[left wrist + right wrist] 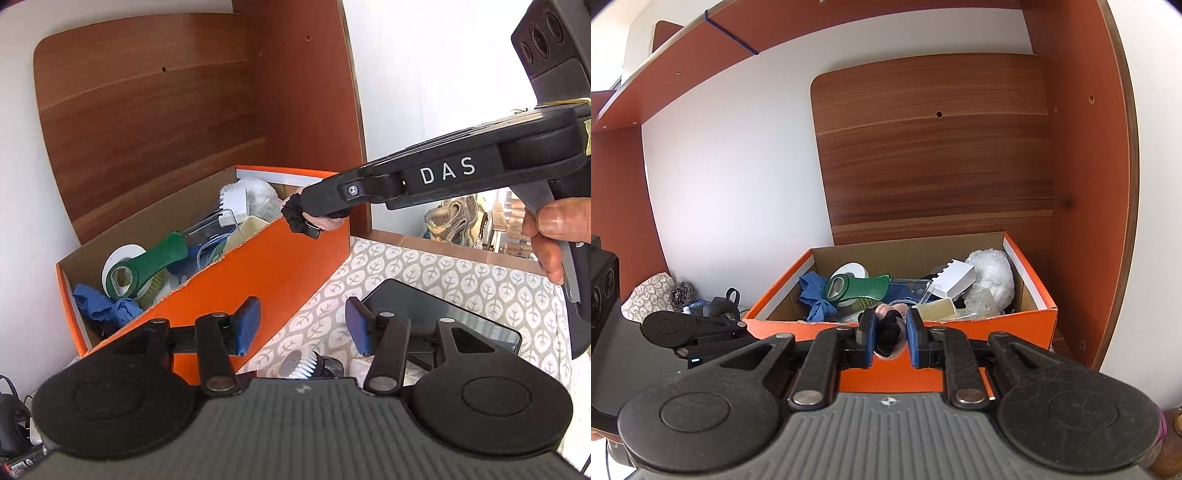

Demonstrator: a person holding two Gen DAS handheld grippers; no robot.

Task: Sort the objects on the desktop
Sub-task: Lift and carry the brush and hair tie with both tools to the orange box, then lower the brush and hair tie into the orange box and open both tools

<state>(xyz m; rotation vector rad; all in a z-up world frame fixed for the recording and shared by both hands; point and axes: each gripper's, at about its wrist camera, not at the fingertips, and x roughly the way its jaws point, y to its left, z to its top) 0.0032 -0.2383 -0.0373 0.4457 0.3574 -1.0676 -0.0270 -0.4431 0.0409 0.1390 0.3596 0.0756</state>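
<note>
The right gripper (890, 341), pinching hair ties (891, 334), hung at the box (960, 326) rim; contents lay just ahead, below.

My right gripper (891, 341) is clamped tight, held by my hand (550, 236); my left gripper (303, 325) hangs with its jaws apart, empty.

Black and pink hair scrunchies (891, 334), bunched together, held above the near rim of an open orange cardboard box (960, 325) crowded with a green brush (860, 288), blue cloth (812, 291) and white items.
</note>
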